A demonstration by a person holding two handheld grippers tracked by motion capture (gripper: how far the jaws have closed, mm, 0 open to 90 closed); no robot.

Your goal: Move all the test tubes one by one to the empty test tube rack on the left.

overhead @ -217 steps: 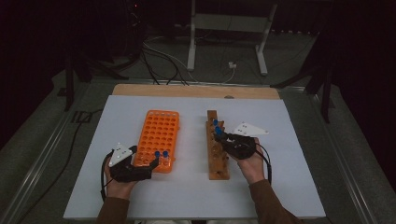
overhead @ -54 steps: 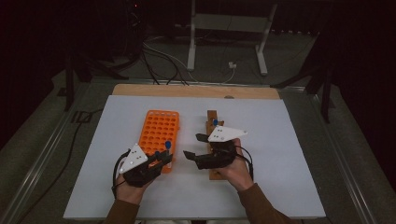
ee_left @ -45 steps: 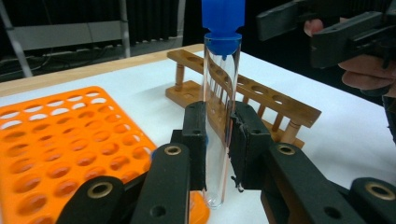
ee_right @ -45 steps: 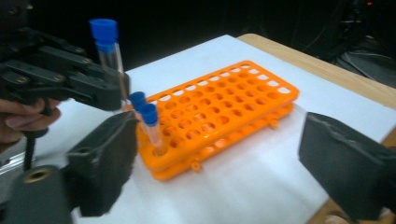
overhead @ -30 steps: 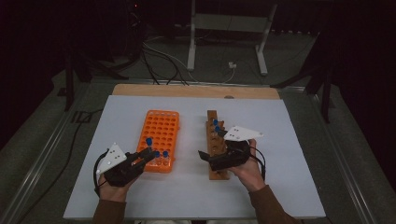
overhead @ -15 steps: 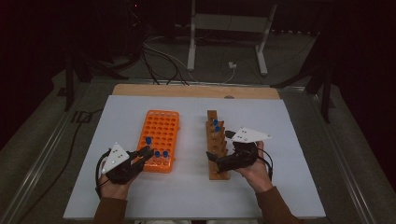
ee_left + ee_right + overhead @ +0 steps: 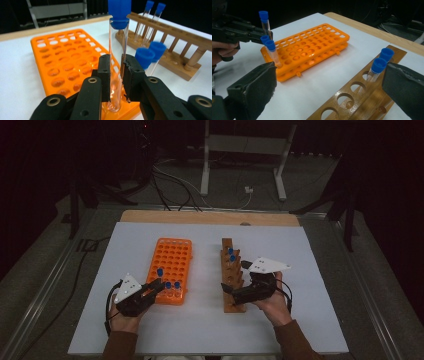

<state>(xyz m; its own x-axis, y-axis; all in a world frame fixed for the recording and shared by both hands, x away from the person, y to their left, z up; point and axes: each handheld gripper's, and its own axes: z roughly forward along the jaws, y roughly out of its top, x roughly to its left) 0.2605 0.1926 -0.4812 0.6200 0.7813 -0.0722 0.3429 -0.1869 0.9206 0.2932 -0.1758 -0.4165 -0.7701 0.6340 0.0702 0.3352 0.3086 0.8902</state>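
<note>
Left gripper (image 7: 115, 75) clamps a capped tube (image 7: 117, 62) at the orange rack's (image 7: 72, 62) near edge — keep it vertical; right gripper (image 7: 329, 90) gapes empty.

The room is dark, with black surroundings on all sides and light falling mainly on the surface (image 7: 310, 255), which is covered by a white sheet with a wooden edge (image 7: 200, 217) showing along its far side. Grey floor (image 7: 45, 265) lies around it. Beyond the far edge stands a light metal stand (image 7: 242, 150) on two legs, and black and white cables (image 7: 170, 180) trail across the floor beside it.
</note>
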